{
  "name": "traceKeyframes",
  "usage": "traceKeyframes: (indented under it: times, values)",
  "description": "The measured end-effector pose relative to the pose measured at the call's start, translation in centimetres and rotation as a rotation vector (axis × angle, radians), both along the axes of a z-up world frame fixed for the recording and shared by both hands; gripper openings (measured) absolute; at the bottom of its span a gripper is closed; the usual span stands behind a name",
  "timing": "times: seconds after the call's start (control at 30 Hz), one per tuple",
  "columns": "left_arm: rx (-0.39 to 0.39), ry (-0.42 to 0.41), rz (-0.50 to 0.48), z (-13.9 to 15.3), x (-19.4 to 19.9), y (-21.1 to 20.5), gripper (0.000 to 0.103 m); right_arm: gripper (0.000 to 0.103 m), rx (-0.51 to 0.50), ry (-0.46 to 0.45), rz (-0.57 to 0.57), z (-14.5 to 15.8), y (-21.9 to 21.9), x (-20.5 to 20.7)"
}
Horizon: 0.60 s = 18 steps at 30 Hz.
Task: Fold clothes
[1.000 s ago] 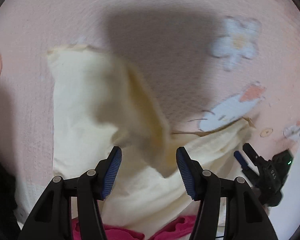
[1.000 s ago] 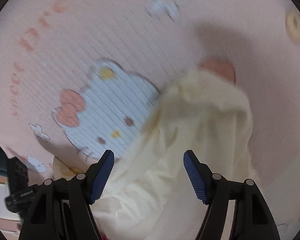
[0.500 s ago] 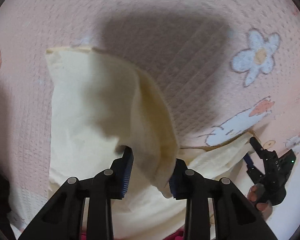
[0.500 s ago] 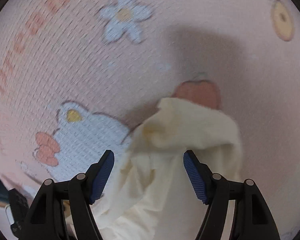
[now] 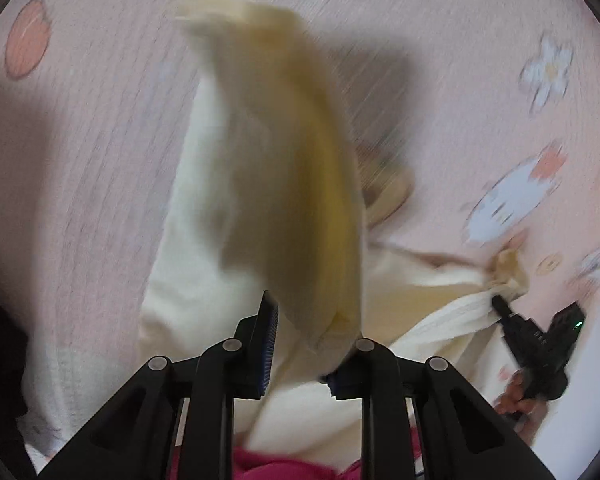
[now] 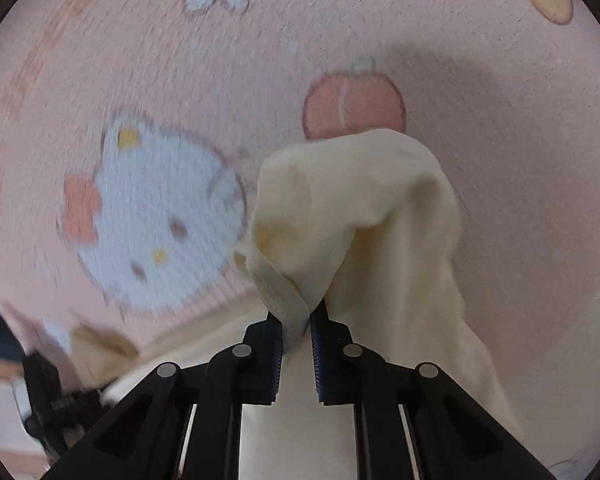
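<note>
Both pairs of jaws have just been closing, and each now has cloth between its pads where a second ago they stood spread over the garment. Since then the pale yellow, soft knit garment has been drawn up off the bedding, so a long fold of it now rises in front of the left camera where it earlier lay flatter.

At the far left of the left wrist view a peach-coloured round print marks the pink, ribbed bedsheet with cartoon cat and flower prints. Next comes the garment, spread on the sheet, with its lifted fold blurred. The left gripper pinches the lower end of that fold between its blue ribbed pads. Below the jaws a strip of magenta cloth shows at the frame's bottom edge. Further right the garment stretches to the right gripper, which holds its bunched end, with a hand on the handle.

In the right wrist view the left gripper is a dark shape at the lower left edge. Right of it is a white cartoon cat face print, then the right gripper, pressed together on a flat hem band of the garment. The cloth humps up beyond the fingertips and hangs down the right side, just below a peach print.
</note>
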<state>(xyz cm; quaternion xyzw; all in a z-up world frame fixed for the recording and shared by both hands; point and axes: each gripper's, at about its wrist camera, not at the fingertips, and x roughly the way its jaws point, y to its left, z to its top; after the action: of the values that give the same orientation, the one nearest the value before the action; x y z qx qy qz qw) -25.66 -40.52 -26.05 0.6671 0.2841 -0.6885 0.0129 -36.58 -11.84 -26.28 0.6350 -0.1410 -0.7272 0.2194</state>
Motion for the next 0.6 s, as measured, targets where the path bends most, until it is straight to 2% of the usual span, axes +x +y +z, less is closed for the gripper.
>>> traceKeyframes:
  times: [0.13,0.3,0.37,0.4,0.43,0.47,0.5,0.53,0.6]
  values:
    - [0.004,-0.003,0.006,-1.8,1.5,-0.8,0.021,0.011,0.018,-0.015,0.033,-1.5,1.2,1.8]
    - [0.018,0.005,0.026,-1.9,2.7,-1.9,0.021,0.011,-0.078,-0.053,-0.003,-2.2,3.4,2.3]
    - [0.007,0.029,0.023,-0.7,3.1,-2.1,0.024,0.020,-0.085,-0.063,0.010,-1.8,4.2,1.6]
    - [-0.015,0.047,0.009,0.2,3.4,-2.0,0.026,0.034,-0.078,-0.061,0.020,-1.4,4.6,1.4]
    - [-0.037,0.066,-0.006,1.1,3.7,-1.9,0.035,0.047,-0.053,-0.044,0.027,-0.8,4.8,1.8]
    - [-0.059,0.085,-0.021,2.0,4.0,-1.8,0.045,0.052,-0.021,-0.020,0.037,0.1,4.7,1.9]
    - [-0.070,0.107,-0.024,2.7,4.2,-1.9,0.050,0.059,0.021,0.017,0.055,1.3,4.0,1.9]
    - [-0.072,0.122,-0.025,3.2,4.2,-2.1,0.056,0.061,0.064,0.059,0.080,2.4,3.6,1.8]
    - [-0.076,0.129,-0.021,3.8,4.1,-2.6,0.058,0.063,0.140,0.137,0.125,4.4,2.9,1.6]
